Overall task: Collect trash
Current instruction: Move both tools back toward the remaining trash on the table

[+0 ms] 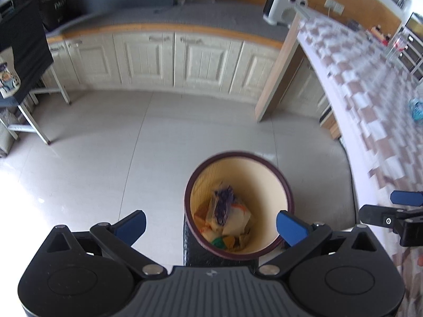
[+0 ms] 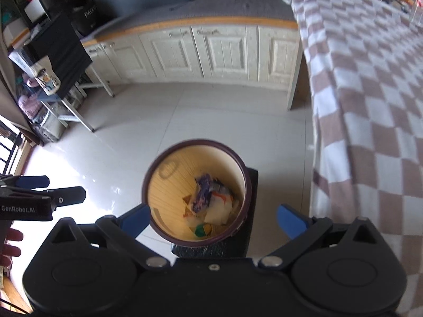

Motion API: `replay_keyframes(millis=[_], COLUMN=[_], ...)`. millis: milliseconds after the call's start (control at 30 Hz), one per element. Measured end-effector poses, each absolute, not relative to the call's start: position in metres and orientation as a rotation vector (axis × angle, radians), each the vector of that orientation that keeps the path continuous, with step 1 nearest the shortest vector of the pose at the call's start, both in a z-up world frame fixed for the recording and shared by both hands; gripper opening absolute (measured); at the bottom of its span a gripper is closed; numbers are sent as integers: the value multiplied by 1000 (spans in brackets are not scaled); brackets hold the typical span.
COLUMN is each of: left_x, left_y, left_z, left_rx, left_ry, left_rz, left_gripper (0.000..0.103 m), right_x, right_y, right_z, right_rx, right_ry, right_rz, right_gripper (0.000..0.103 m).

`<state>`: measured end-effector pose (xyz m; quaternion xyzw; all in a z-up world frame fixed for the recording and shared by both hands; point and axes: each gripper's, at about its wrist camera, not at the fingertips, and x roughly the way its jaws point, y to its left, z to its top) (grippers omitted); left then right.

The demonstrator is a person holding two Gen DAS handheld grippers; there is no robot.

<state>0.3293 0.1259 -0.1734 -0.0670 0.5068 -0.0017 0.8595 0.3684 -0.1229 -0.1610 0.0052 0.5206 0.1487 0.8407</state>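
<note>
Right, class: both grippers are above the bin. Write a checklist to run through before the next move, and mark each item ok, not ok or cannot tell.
1. Left gripper open and holding nothing: ok.
2. Right gripper open and holding nothing: ok.
3. Bin upright, mouth uncovered: ok.
4. Wrappers lie at the bottom of the bin, well below the rim: ok.
5. Grippers apart from each other: ok, they sit side by side without touching.
6. More trash left on the checked tablecloth: cannot tell; something blue lies at the blurred edge.
</note>
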Motion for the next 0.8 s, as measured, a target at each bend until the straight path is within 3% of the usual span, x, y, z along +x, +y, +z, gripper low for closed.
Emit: replay_keyframes(millis=[800], left_x=[270], left_y=[17], left_z=[-64], left_rx=[-114], left_ry=[780], left_rz=[-33], left_gripper=[103], right_x=[298], right_y=[-234], right_z=[-42], right_rx=[57], right_ry=[808], right_rz=[288], right_gripper=[103])
